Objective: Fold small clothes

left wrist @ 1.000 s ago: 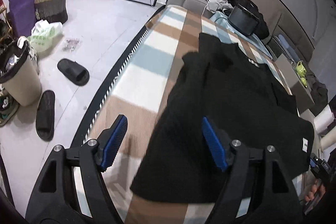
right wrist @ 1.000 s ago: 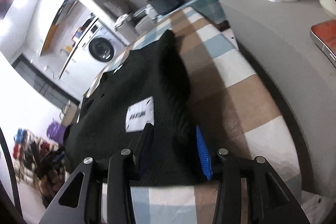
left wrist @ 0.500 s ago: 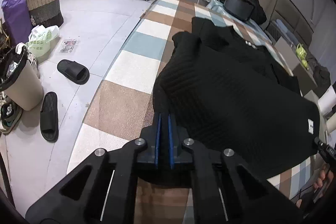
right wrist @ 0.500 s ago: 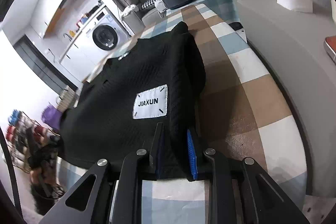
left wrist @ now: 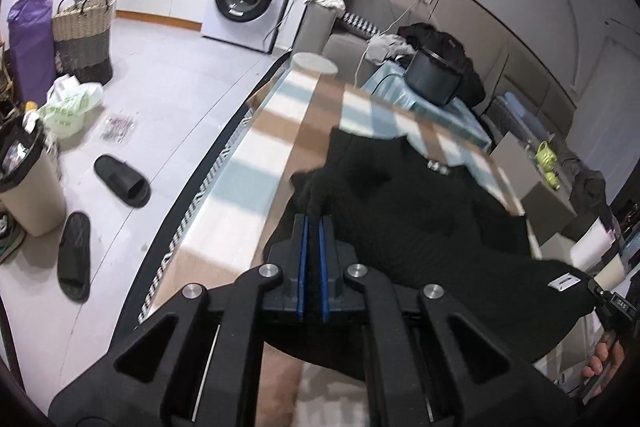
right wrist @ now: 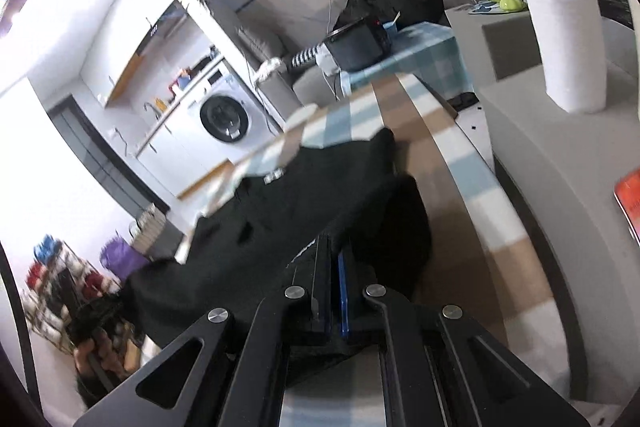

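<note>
Your left gripper [left wrist: 313, 223] and right gripper [right wrist: 334, 247] are each pinching the black garment [left wrist: 420, 227]. Its white label [left wrist: 565, 282], lower right, is showing no readable writing.

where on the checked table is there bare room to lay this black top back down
Bare checked table runs down the strip between the black top and the floor-side edge, and past the garment toward the far round end. In the right wrist view, a strip lies free between garment and grey counter. The middle is covered by cloth.
</note>
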